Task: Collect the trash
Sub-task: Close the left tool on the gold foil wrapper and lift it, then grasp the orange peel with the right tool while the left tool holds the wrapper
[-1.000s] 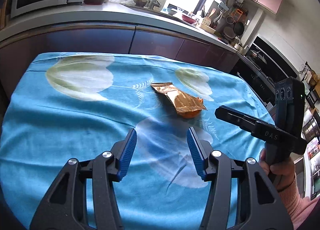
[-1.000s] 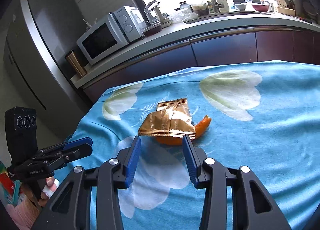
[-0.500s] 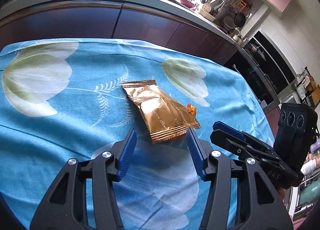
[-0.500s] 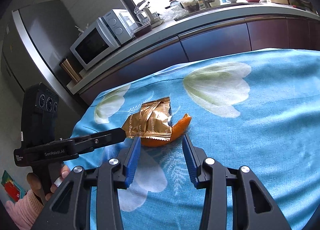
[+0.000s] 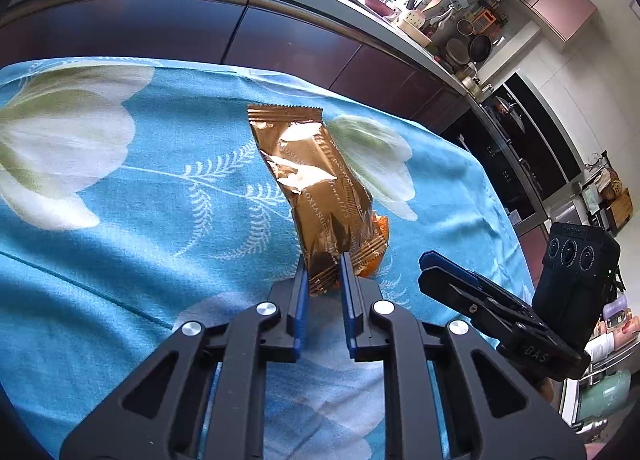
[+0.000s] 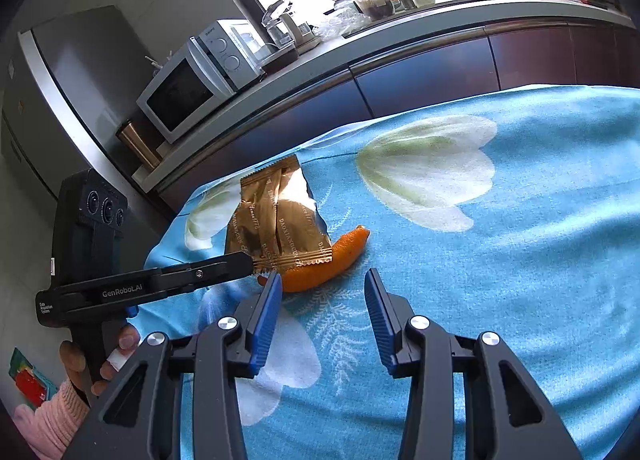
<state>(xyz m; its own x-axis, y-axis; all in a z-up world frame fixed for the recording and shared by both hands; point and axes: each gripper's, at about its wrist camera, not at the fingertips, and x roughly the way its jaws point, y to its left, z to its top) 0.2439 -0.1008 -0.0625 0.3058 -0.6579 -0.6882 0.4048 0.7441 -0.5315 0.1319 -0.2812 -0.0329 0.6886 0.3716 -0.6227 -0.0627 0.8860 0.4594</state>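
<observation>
One crinkled snack wrapper point(image 5: 320, 200) of shiny copper-gold foil lies on the worktop, its short ends crimped with a saw-tooth edge and fine lettering printed along its length. Its glossy skin is creased and catches white glare from the window. Tucked under its near end is one curved strip of orange peel point(image 6: 334, 256), matt, pebbled, pointed at the far tip.

The worktop is covered by a soft turquoise cloth point(image 5: 120, 260) printed with large white tulip blooms and pale feathery sprigs; the fabric lies in shallow folds and drapes over the far edge.

There are two grippers, both black plastic with ribbed blue pads. The left gripper point(image 5: 324, 280) has its jaws closing on the near crimped end of the wrapper, the foil pinched between the two pads; from the right wrist view that same end sits at the tip of its long black fingers. The right gripper point(image 6: 320, 292) hovers with its jaws parted and nothing between them, its left pad just beside the peel. A hand point(image 6: 100, 356) in a fuzzy pink sleeve grips the left tool's handle, with a white wrap on one finger.

Behind runs a grey counter on dark glossy cabinet fronts, carrying one boxy white microwave point(image 6: 192, 80) and beside it a brushed copper-coloured cylinder.
</observation>
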